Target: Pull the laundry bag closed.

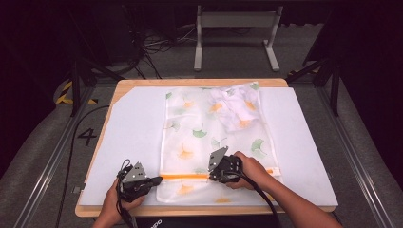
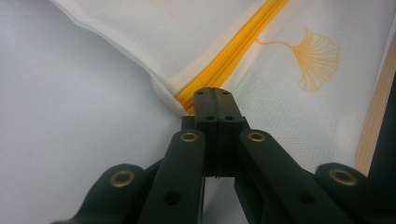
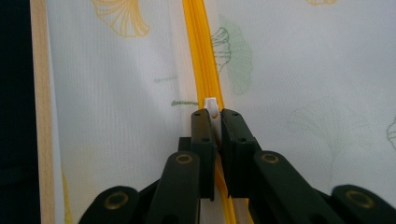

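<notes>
The only writing that can be read is a large "4" (image 1: 87, 137) on the grey floor, left of the counter (image 1: 190, 82); some pale lettering at the bottom edge of the high view, below the counter, is too small to make out.

A sheer white mesh bag (image 1: 199, 128) lies flat on the white mat (image 1: 128, 142) that covers the wooden counter, spread from the counter's far edge to its near edge, about midway across. It is printed with ginkgo leaves in orange and green, and a crumpled white cloth (image 1: 235, 109) with the same print seems to lie inside its far right corner. An orange zipper (image 1: 185, 176) runs across the bag close to the counter's near edge.

The left tongs (image 1: 157, 180) sit at the bag's left edge, by the counter's near left corner. In the left gripper view their jaws are pressed together at the very end of the zipper (image 2: 224, 58), probably pinching the bag's edge there, though the tips hide the contact.

The right tongs (image 1: 212, 175) rest on the zipper nearer the middle of the counter's near edge. In the right gripper view they (image 3: 213, 122) are clamped on the white zipper pull (image 3: 212, 108), which stands up between the jaws.
</notes>
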Available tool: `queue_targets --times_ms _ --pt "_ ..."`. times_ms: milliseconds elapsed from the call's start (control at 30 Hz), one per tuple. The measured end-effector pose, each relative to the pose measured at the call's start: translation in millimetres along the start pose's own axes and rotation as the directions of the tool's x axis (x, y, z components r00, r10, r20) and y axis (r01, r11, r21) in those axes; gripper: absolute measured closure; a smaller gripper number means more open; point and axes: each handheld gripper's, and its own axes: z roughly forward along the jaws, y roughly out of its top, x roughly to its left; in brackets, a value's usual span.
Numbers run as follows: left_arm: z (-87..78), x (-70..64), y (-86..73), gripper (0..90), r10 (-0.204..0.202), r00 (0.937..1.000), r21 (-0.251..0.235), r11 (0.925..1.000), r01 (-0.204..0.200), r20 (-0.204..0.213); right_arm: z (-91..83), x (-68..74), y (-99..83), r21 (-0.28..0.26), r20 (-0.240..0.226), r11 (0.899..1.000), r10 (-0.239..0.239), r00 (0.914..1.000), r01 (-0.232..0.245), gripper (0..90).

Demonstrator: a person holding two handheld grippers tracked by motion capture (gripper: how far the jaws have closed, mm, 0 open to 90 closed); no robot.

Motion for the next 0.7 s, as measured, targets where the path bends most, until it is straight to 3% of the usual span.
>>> queue_targets --times_ms 700 --pt "-0.2 1.4 -0.5 90.0 -0.006 1.0 -0.004 1.0 0.006 0.007 -12.8 -4.1 -17.2 0.042 0.012 0.999 0.009 0.9999 -0.009 84.3"
